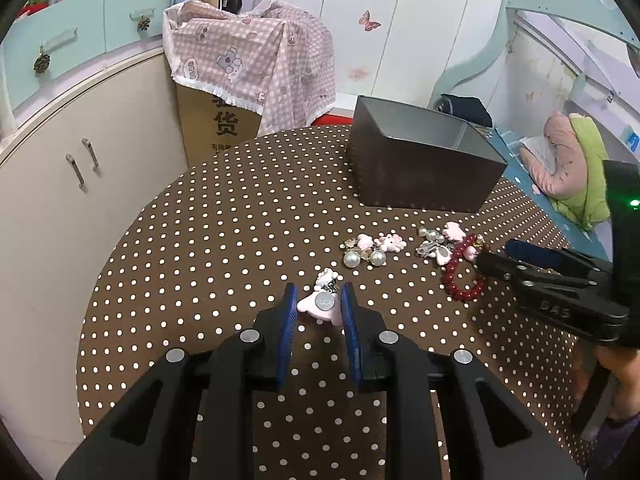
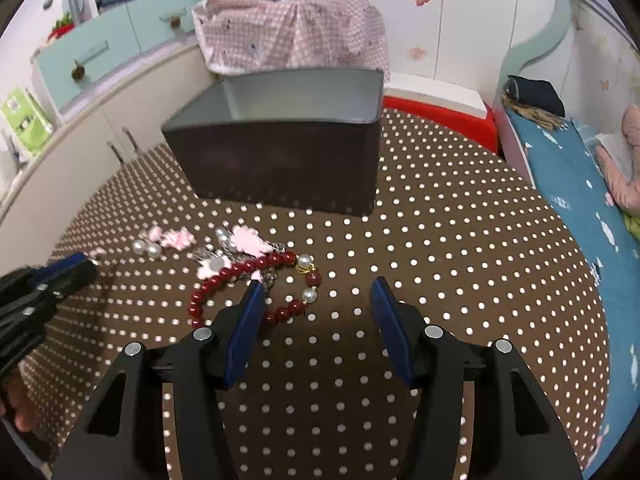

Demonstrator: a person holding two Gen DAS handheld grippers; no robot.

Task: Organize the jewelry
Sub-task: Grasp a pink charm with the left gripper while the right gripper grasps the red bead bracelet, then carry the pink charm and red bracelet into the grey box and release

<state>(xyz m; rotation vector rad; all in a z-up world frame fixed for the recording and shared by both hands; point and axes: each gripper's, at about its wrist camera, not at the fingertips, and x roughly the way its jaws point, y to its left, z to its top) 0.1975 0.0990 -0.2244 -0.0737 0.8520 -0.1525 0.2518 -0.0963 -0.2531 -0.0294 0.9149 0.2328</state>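
Observation:
A dark grey open box stands on the polka-dot table. My left gripper has its blue pads either side of a pink charm with a silver disc, seemingly closed on it. A pearl and pink charm cluster lies beyond it. A red bead bracelet lies to the right. My right gripper is open over the bracelet's right part, its left finger overlapping the beads; it also shows in the left wrist view.
A cardboard box under pink checked cloth stands behind the table. A curved cabinet runs along the left. A bed with blue sheet lies right of the table. More pink charms lie by the bracelet.

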